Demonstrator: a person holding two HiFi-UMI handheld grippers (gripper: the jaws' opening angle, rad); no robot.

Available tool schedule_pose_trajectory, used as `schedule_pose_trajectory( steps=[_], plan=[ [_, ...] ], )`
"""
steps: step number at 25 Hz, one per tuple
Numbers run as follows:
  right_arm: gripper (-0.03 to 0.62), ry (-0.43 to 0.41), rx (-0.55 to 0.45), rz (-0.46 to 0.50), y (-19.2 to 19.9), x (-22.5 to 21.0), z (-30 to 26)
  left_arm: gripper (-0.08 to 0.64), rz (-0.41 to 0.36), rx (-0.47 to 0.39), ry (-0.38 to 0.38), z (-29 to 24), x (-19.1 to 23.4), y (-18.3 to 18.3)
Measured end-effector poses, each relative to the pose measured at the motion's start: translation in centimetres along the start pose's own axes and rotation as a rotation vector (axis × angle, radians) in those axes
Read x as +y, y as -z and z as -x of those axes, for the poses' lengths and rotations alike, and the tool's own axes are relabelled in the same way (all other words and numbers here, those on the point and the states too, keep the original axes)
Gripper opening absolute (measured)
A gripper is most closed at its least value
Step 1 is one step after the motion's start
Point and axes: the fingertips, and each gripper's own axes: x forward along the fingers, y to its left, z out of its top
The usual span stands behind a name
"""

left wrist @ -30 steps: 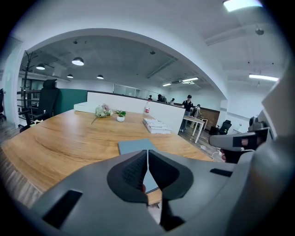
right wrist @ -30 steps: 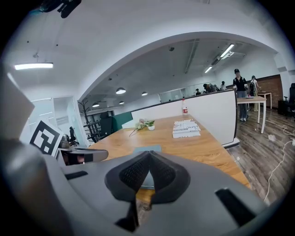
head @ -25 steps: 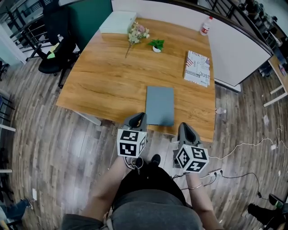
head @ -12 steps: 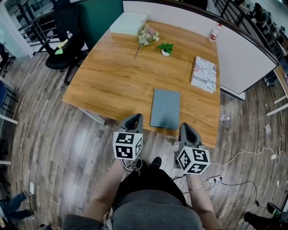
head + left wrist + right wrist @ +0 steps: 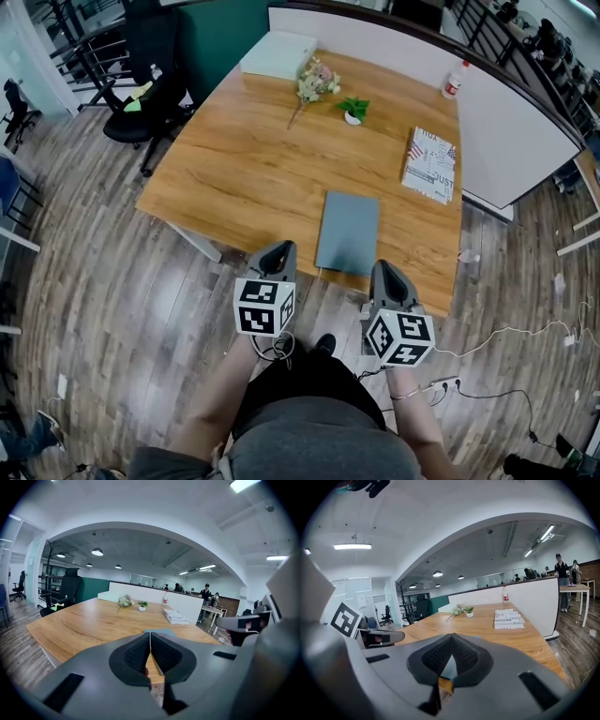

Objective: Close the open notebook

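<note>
The grey notebook (image 5: 348,232) lies closed and flat on the wooden table (image 5: 253,169), close to its front edge. Both grippers hang in front of that edge, over the floor, apart from the notebook. My left gripper (image 5: 281,248) sits below and left of the notebook, its jaws shut with nothing between them. My right gripper (image 5: 384,267) sits below and right of it, also shut and empty. In the left gripper view the closed jaws of the left gripper (image 5: 150,641) point across the table, with the notebook (image 5: 159,631) just past them. The right gripper (image 5: 451,639) looks along the table too.
Farther back on the table lie a printed magazine (image 5: 431,164), a small potted plant (image 5: 353,110), a flower sprig (image 5: 314,82), a white box (image 5: 278,53) and a bottle (image 5: 455,80). A white partition (image 5: 506,122) borders the right side. An office chair (image 5: 141,103) stands left; cables (image 5: 487,375) trail on the floor.
Both grippers have drawn back slightly from the table edge, still shut. The notebook lies as before; the head view has shifted so the table sits further right.
</note>
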Motion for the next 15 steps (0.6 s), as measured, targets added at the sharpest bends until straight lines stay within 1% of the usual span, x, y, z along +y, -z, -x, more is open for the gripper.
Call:
schedule_pose_trajectory(
  steps=[15],
  plan=[
    [0.002, -0.002, -0.006, 0.009, -0.34, -0.12, 0.24, 0.027, 0.010, -0.007, -0.013, 0.29, 0.06, -0.04]
  ],
)
